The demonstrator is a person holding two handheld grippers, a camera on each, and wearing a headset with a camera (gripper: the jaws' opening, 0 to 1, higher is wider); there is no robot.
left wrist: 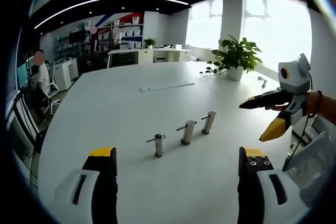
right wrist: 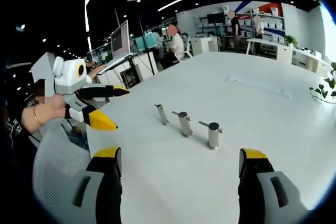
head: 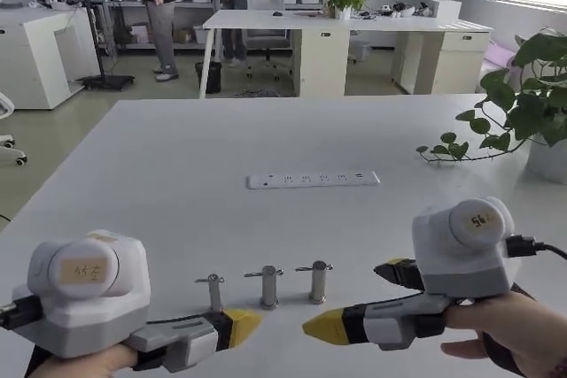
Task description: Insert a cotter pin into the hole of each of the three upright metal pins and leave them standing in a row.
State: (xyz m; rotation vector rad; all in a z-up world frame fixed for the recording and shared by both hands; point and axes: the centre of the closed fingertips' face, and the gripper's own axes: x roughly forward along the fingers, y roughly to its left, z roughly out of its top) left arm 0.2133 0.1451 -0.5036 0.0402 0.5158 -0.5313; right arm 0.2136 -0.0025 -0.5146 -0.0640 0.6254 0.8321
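**Two open handheld grippers hovering before three standing metal pins**

Closest to the viewer, the left gripper (left wrist: 178,154), a white-bodied handheld tool with black jaws tipped in yellow, is hanging over the white table (head: 177,174), its jaws spread wide with nothing between them. The matching right gripper (right wrist: 179,154) is facing it, jaws likewise parted and carrying nothing, with a hand (head: 509,329) wrapping its grip. Their yellow tips are pointing toward each other without meeting.

Just beyond the tips, three short silver cylindrical pins are standing upright in a row, each apart from its neighbour: the left pin (head: 213,294), the middle pin (head: 268,289) and the right pin (head: 318,284). A thin metal cotter pin (head: 255,273) is passing sideways through the top of the middle pin, and the other two are showing the same crosswise piece. Neither gripper is touching them.

Farther back, a long white power strip (head: 313,180) is lying flat, and a leafy green potted plant (head: 523,108) is sitting at the table's right edge.
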